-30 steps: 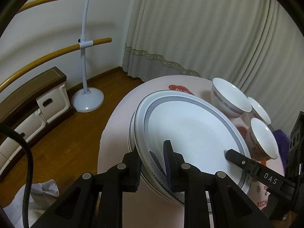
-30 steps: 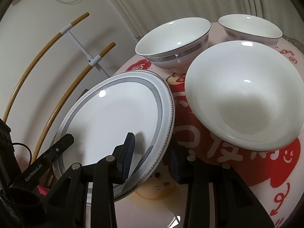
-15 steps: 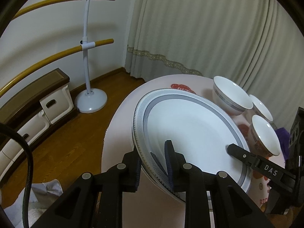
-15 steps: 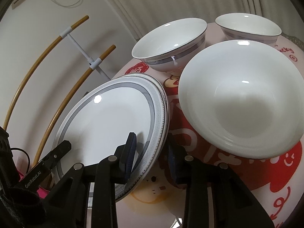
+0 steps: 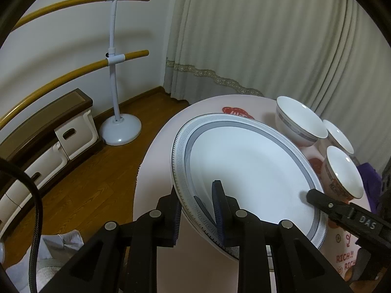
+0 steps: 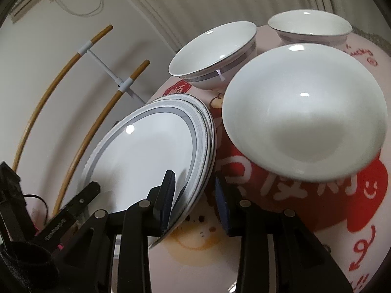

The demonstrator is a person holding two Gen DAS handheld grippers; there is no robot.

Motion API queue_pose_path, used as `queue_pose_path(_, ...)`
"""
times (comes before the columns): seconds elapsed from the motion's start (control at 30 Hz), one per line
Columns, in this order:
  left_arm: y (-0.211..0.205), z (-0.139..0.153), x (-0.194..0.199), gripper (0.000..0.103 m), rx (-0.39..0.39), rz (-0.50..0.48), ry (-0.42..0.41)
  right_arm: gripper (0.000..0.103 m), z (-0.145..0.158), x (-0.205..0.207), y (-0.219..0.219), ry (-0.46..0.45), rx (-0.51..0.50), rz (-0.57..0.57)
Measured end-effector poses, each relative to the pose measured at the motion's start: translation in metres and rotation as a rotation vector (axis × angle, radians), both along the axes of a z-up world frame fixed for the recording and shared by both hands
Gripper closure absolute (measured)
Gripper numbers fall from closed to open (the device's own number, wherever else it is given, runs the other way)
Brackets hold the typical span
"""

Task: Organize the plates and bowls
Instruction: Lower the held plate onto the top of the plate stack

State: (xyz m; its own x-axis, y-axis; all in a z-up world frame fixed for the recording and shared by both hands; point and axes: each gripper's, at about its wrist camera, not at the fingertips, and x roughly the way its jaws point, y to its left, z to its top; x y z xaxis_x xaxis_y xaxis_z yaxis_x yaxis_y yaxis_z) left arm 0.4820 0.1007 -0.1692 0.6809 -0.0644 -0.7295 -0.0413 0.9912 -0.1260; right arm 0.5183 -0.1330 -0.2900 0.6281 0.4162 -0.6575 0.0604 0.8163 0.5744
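Observation:
A white plate [image 5: 244, 166] with a grey patterned rim lies on top of a stack of like plates [image 6: 207, 131] on the pink round table [image 5: 151, 183]. My left gripper [image 5: 198, 207] is shut on its near rim, one finger under the edge and one on the face. My right gripper [image 6: 195, 190] straddles the opposite rim. Its jaws are opening, and a gap shows between the rim and the outer finger [image 6: 221, 195]. Its upper finger [image 5: 317, 199] rests on the plate. Three white bowls [image 6: 305, 112] [image 6: 212, 51] [image 6: 310, 24] stand just beyond.
The bowls [image 5: 344, 171] crowd the plate's right side. The table edge [image 5: 141, 171] drops to wooden floor on the left. A white barre stand [image 5: 119, 131], a low drawer cabinet [image 5: 48, 134] and a curtain [image 5: 268, 48] lie beyond. A grey cloth [image 5: 56, 249] lies on the floor.
The held plate has come down level onto the stack, hiding the plates beneath it. On the right side, a gap has appeared between the rim and the outer finger.

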Motion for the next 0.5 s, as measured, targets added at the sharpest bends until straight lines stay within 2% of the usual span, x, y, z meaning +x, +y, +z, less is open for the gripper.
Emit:
queue_pose_path(0.07, 0.001, 0.0, 0.0, 0.082, 0.0, 0.001, 0.002, 0.07, 0.002, -0.003, -0.002, -0.008, 0.007, 0.001)
queue_pose_path(0.17, 0.0, 0.001, 0.0, 0.082, 0.005, -0.002, 0.006, 0.077, 0.003, -0.003, -0.002, -0.021, -0.009, 0.005)
queue_pose_path(0.4, -0.007, 0.002, -0.001, 0.08, 0.043, -0.001, 0.018, 0.077, 0.0, 0.001, -0.001, -0.027, -0.008, 0.007)
queue_pose_path(0.5, -0.01, 0.003, 0.0, 0.076, 0.052, -0.011, 0.018, 0.077, -0.001, 0.002, -0.002, -0.028, -0.008, 0.007)
